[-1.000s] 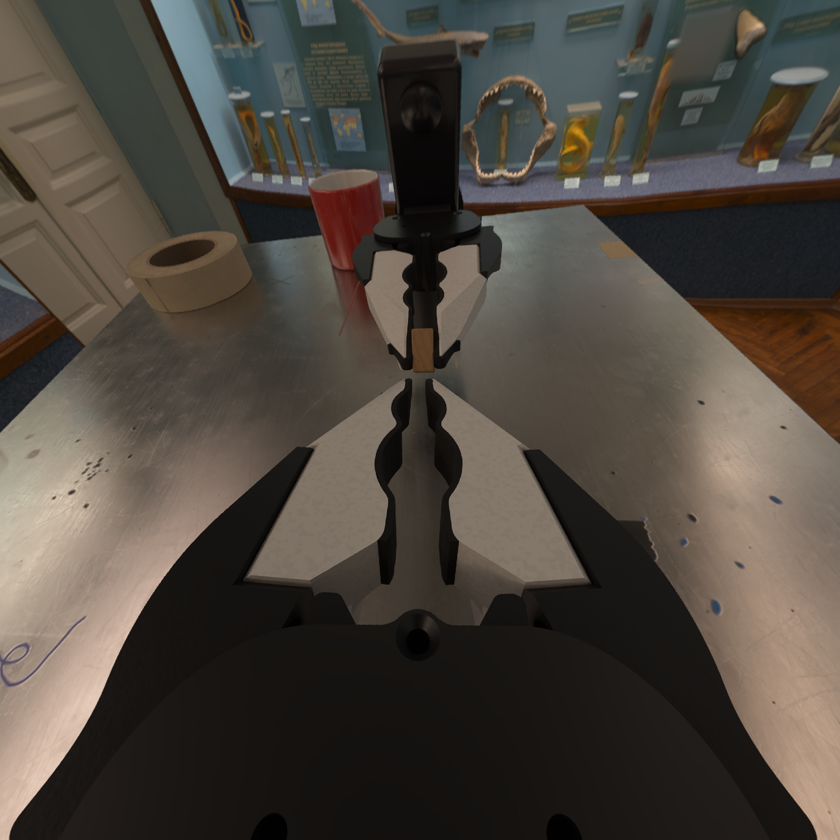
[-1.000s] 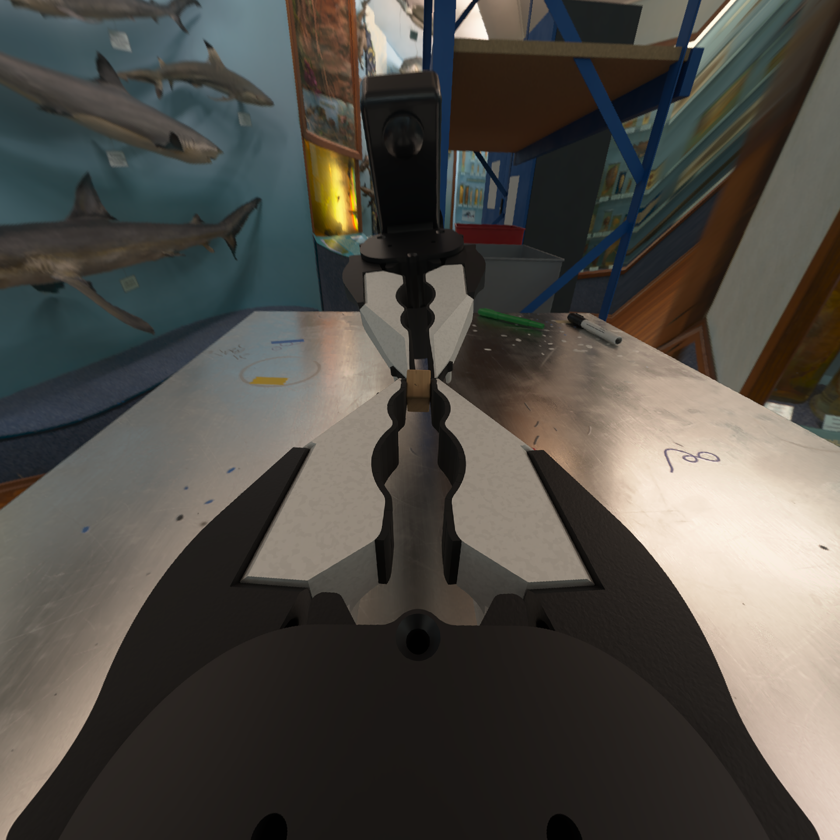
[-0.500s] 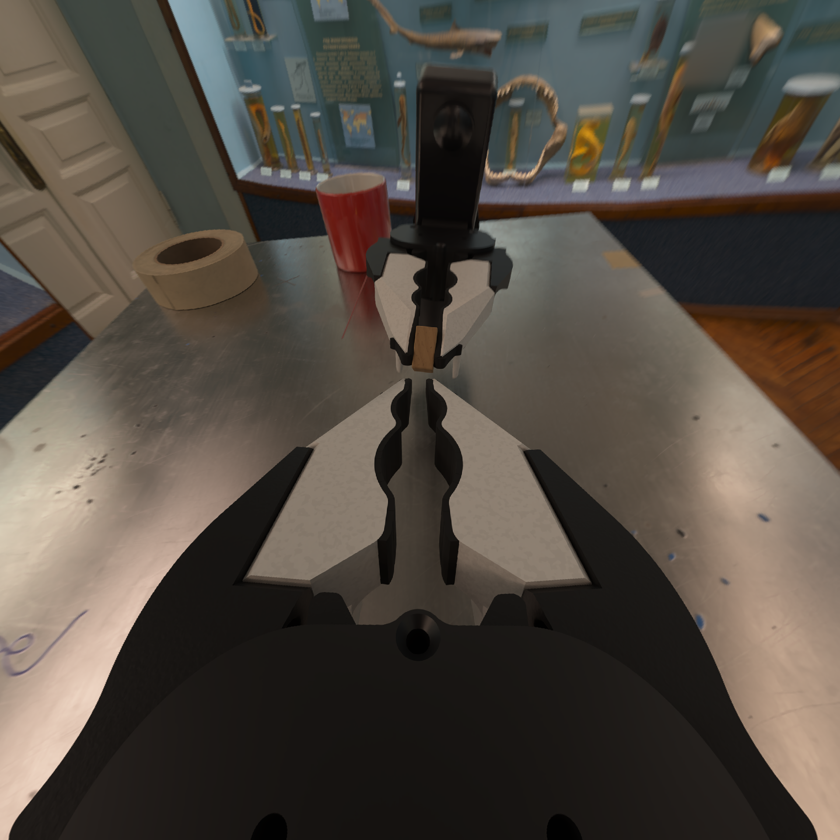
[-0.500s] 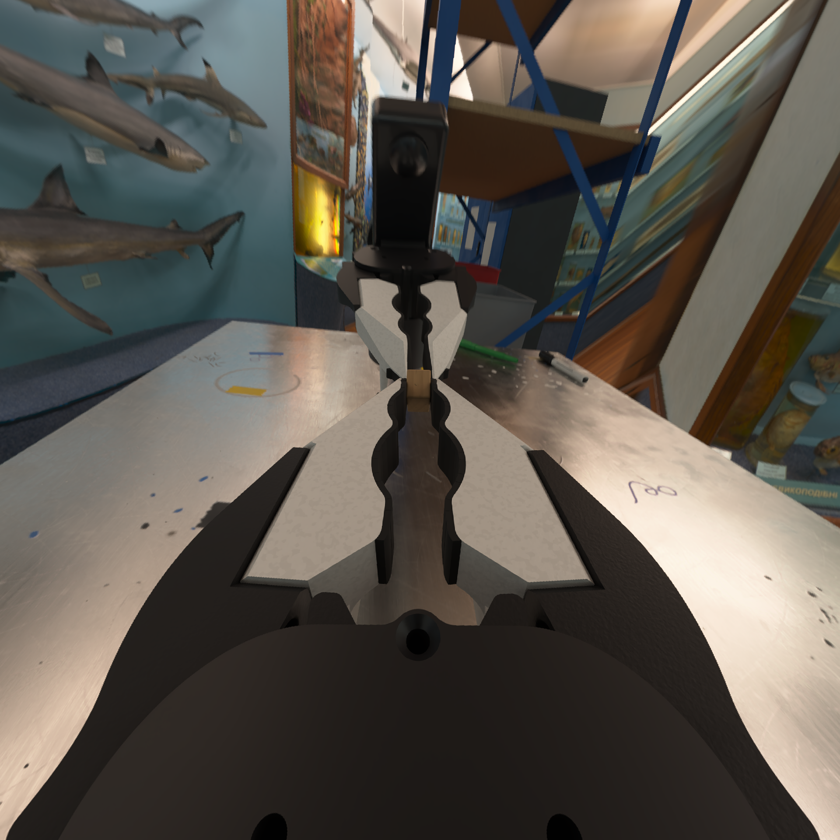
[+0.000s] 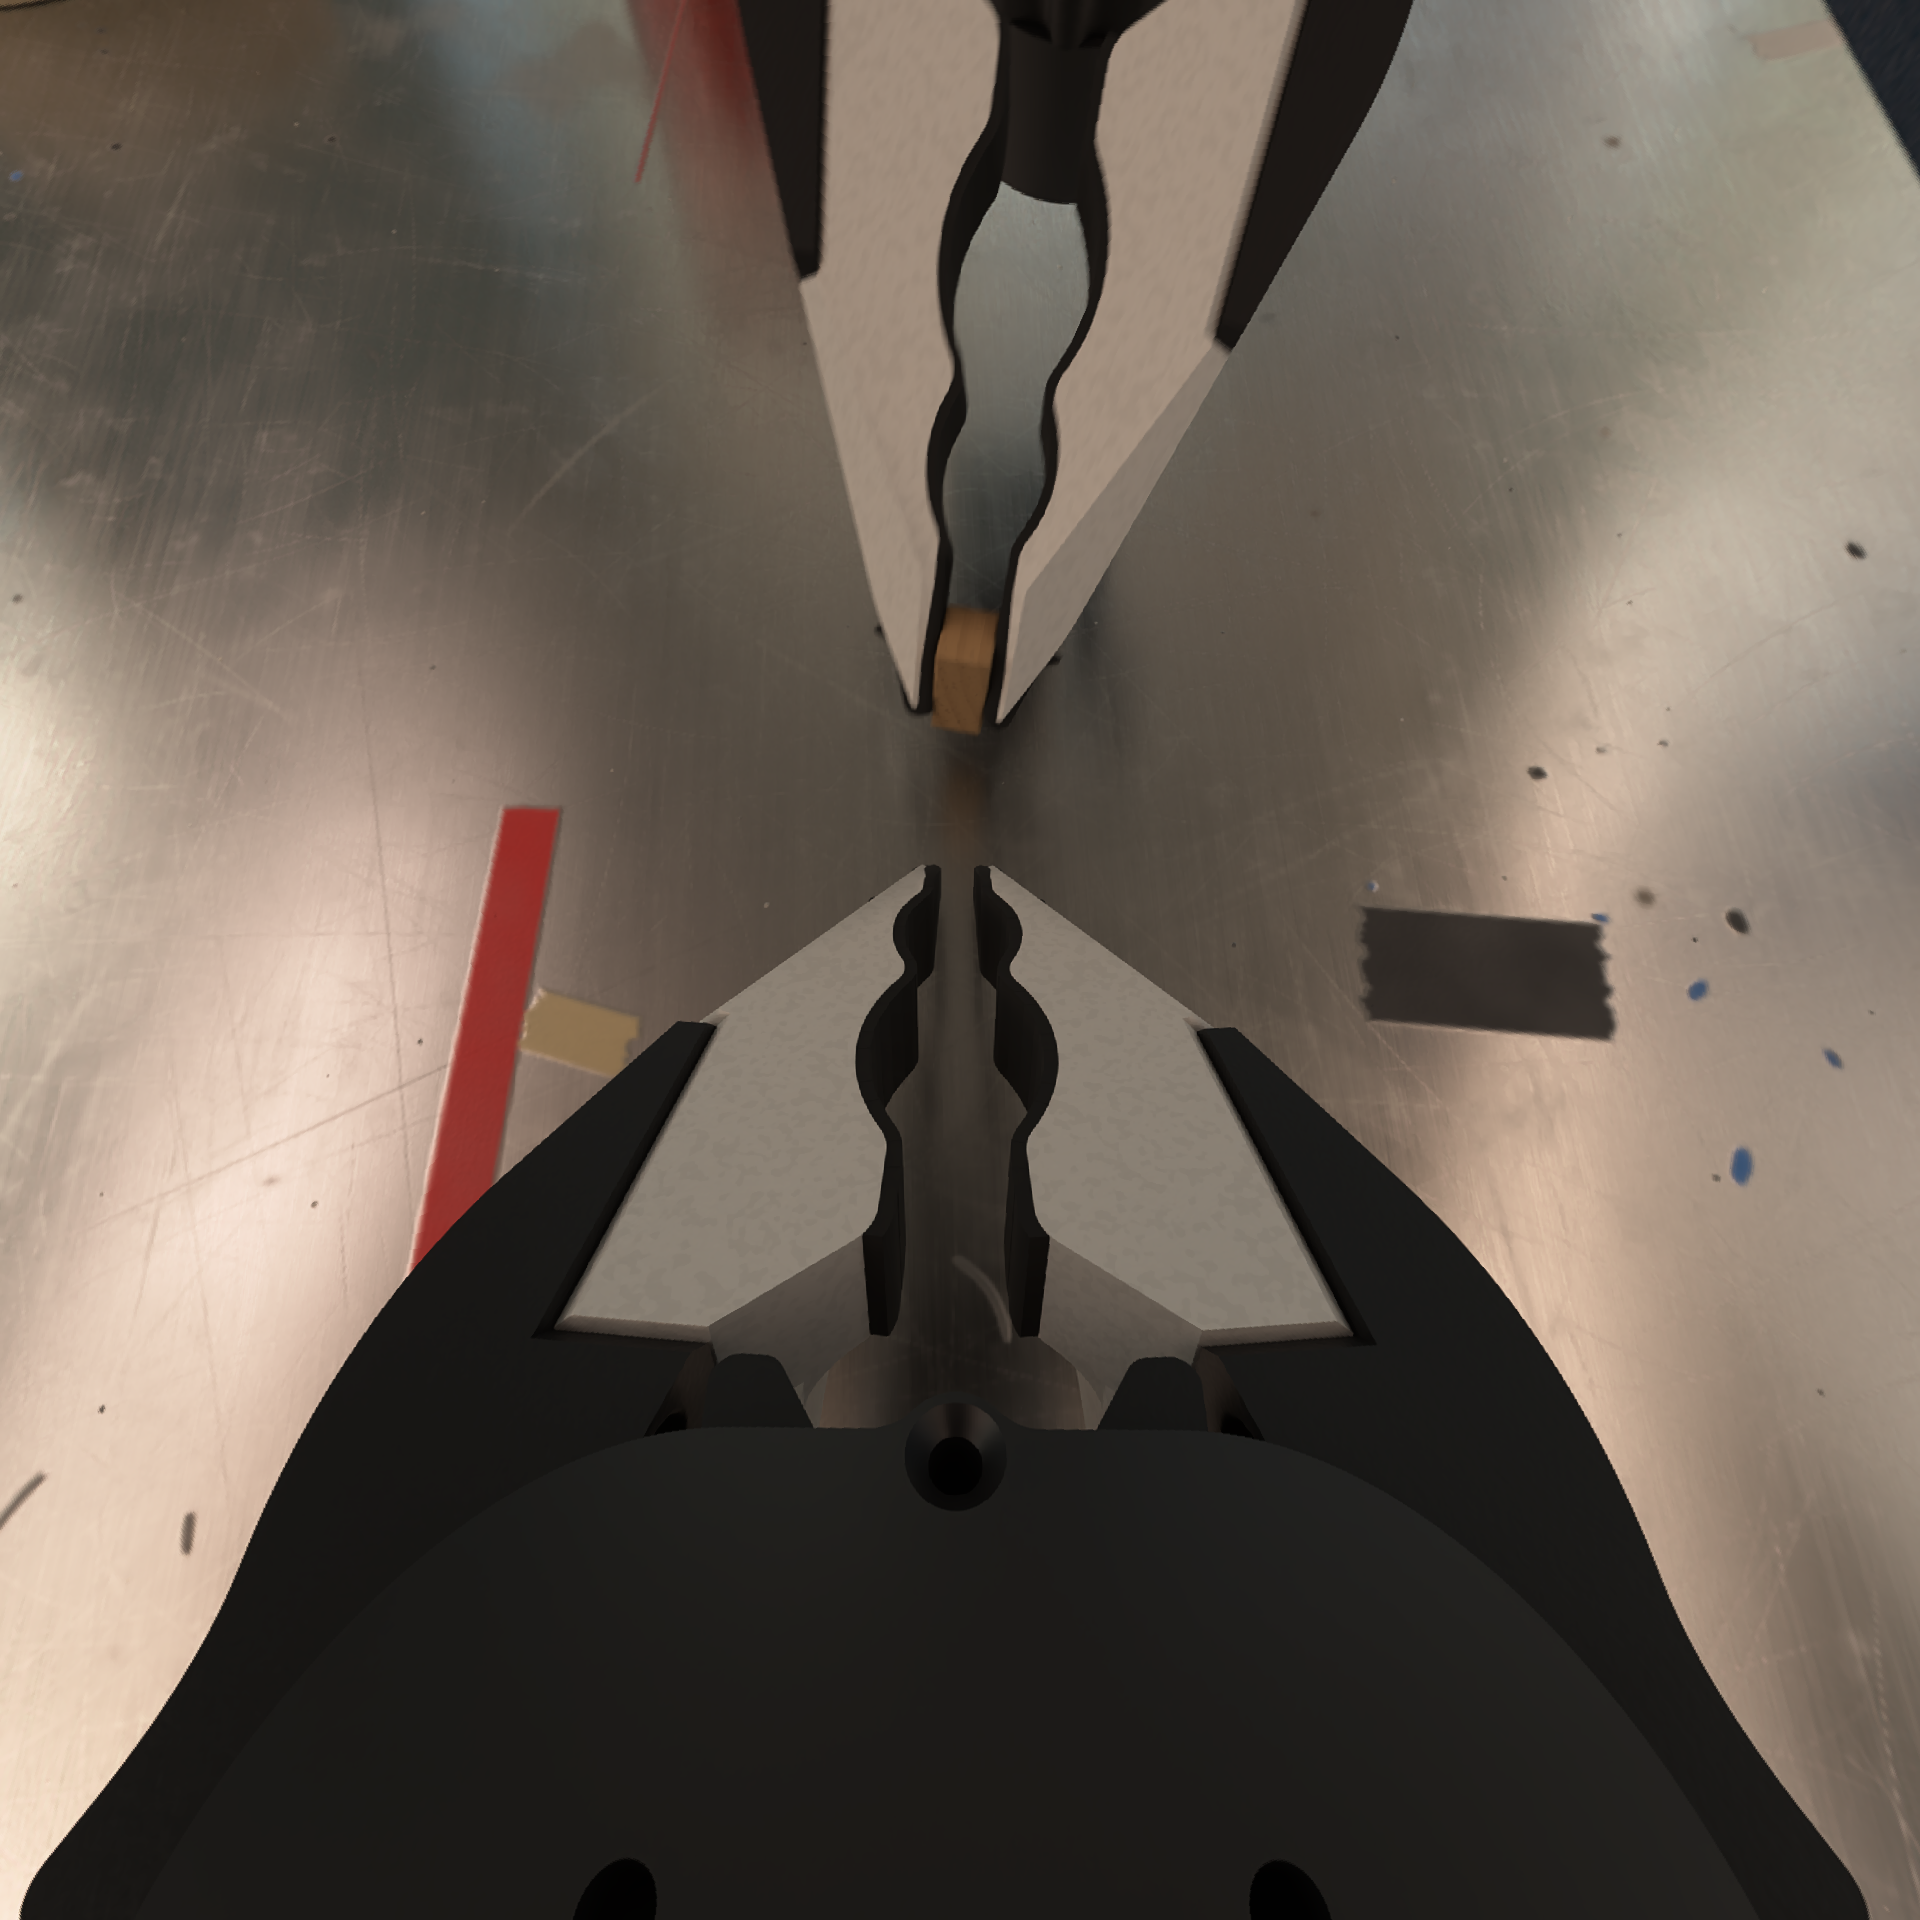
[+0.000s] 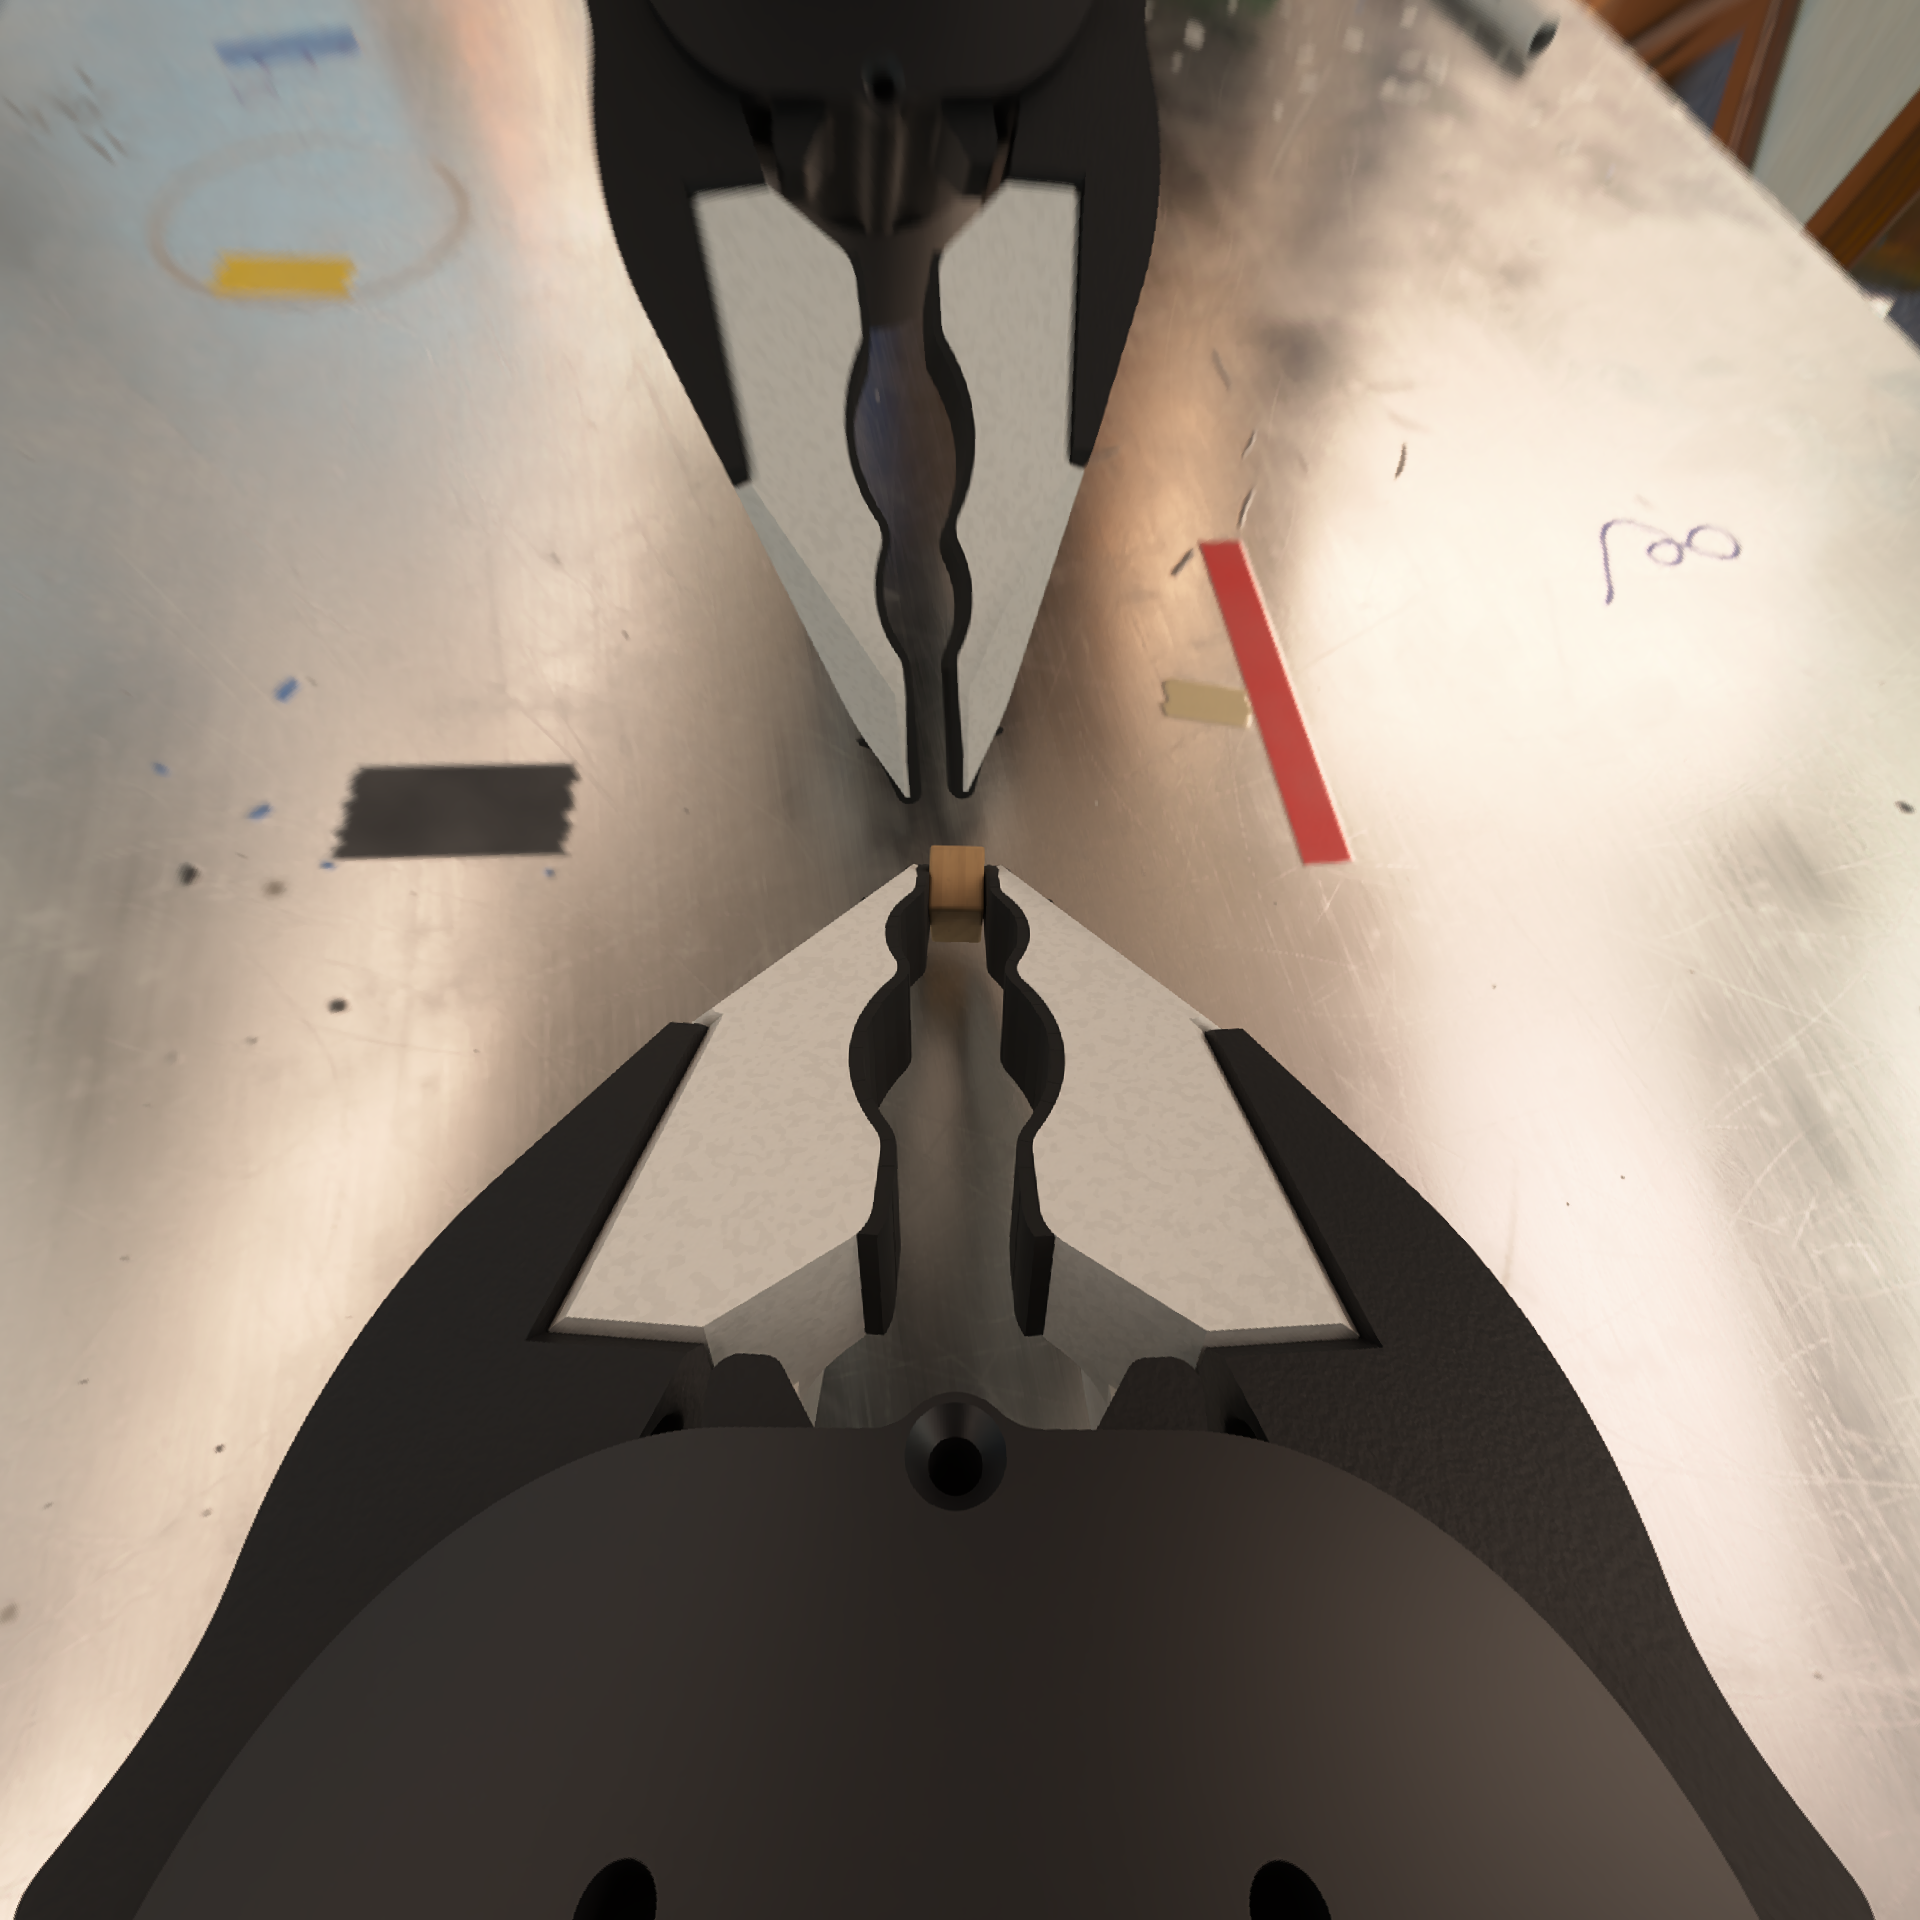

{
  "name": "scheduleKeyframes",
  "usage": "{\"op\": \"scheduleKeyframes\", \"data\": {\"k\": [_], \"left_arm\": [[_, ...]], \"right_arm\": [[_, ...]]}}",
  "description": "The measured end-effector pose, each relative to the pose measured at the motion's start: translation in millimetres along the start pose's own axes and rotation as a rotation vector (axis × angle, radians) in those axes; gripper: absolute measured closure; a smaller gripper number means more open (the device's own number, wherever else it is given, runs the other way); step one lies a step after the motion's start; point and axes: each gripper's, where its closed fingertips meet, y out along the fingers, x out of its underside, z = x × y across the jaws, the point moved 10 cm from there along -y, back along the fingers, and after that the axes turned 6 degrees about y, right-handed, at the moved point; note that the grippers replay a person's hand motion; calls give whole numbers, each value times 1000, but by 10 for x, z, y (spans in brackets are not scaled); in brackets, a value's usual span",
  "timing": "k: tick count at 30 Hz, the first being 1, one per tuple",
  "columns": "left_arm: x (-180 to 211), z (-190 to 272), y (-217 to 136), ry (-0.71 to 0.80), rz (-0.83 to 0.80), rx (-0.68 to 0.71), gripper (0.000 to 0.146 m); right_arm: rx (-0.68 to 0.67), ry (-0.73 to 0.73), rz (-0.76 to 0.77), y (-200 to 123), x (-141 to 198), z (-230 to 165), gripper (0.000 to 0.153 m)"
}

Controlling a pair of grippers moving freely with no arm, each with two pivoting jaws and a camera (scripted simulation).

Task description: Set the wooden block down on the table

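wooden block [image 6: 956, 896] pinched in right gripper [image 6: 954, 883], left gripper [image 5: 956, 875] nearly closed, empty

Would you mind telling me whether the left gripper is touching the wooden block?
Apart. In the left wrist view, bare table shows between the left gripper and the wooden block, which the right gripper holds.

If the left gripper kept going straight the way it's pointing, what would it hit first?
Probably the wooden block pinched at the right gripper's tips, directly ahead of the left gripper; the metal table just below might come first.
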Motion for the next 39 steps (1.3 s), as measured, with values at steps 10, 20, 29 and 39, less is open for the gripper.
{"op": "scheduleKeyframes", "data": {"k": [10,20,29,39], "left_arm": [[-73,-19,-93,-24,188,-39,140],[-91,-84,-308,-127,442,-19,140],[40,-70,-177,-61,60,-70,140],[46,-45,-110,-65,66,-39,140]], "right_arm": [[1,-21,195,-85,-69,27,143],[-83,53,440,-195,-127,51,143],[14,8,-91,89,23,17,143],[2,40,-112,52,71,-8,133]]}}
